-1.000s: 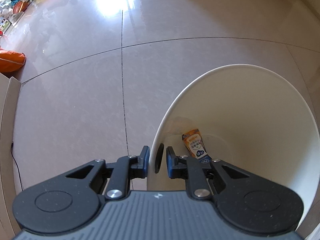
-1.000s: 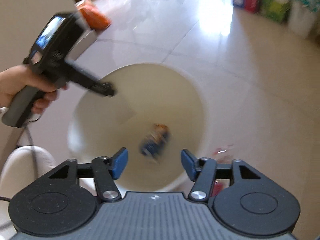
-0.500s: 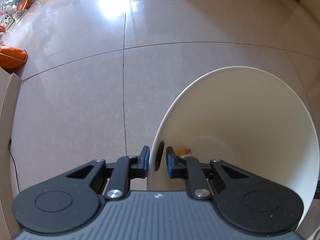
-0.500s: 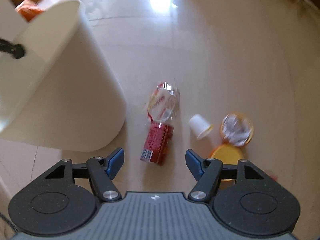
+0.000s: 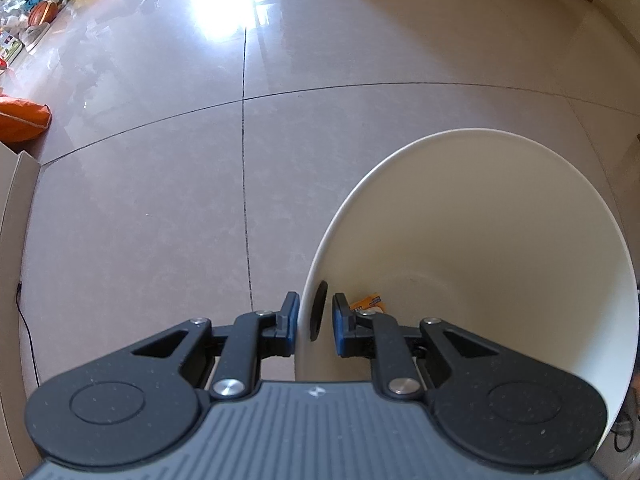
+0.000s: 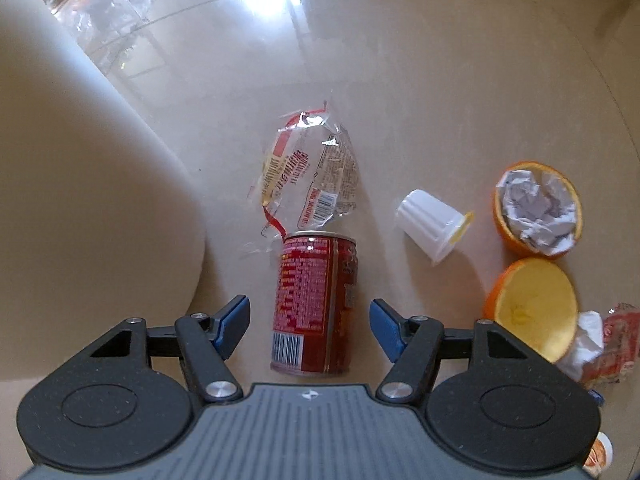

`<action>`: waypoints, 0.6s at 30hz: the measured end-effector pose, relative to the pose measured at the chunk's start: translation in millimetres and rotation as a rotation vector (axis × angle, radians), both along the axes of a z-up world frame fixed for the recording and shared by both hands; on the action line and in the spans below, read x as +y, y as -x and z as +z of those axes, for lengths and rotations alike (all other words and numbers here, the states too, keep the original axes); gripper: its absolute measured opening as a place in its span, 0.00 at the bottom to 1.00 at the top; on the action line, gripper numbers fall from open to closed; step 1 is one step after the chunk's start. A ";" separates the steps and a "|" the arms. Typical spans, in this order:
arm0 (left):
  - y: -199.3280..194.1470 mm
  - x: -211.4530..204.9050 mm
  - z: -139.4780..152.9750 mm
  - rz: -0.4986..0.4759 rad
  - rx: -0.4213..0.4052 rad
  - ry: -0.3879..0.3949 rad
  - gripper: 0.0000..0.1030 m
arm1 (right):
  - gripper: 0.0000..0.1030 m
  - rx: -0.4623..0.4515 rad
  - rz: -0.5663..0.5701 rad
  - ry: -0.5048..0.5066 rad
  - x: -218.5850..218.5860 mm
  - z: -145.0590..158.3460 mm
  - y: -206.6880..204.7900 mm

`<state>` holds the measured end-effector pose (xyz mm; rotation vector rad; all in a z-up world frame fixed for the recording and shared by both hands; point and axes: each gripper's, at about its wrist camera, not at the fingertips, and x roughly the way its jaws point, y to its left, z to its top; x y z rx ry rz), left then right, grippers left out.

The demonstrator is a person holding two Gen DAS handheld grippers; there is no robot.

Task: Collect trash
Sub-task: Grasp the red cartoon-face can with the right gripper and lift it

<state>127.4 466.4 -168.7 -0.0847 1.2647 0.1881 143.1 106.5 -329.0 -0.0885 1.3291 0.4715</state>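
The right tool hangs low over the floor with its 2 blue pads spread wide, and the red can lies on its side between them, barcode end nearest, neither pad touching it. To take it well, the tool should sink until the pads sit level with the can's middle, keep the can centred in the gap, then close squarely on its curved sides; a round can will likely roll or squirt out if pinched high or off-centre.

Just past the can's far end lies a crumpled clear wrapper, close enough to be caught in the grasp. To the right, well apart from the can, are a tipped white cup, 2 orange halves and more scraps.

The left tool is pressed together on the near rim of the white bin, 1 pad outside the wall and 1 inside, holding it tilted. In the right view the bin's outer wall stands just left of the can. Inside the bin only a corner of 1 orange packet shows at the bottom; the rest is hidden behind the tool.
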 end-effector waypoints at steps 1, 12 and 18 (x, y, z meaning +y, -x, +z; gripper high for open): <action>-0.2 0.1 0.2 -0.001 0.000 0.000 0.15 | 0.69 0.002 -0.001 0.016 3.0 -4.5 -1.7; -3.2 1.2 1.8 -0.005 0.017 0.005 0.11 | 0.55 0.068 -0.033 0.098 13.2 -38.0 -9.4; 2.3 0.4 2.2 -0.018 0.000 0.002 0.11 | 0.55 0.061 0.007 0.129 1.3 -15.2 1.6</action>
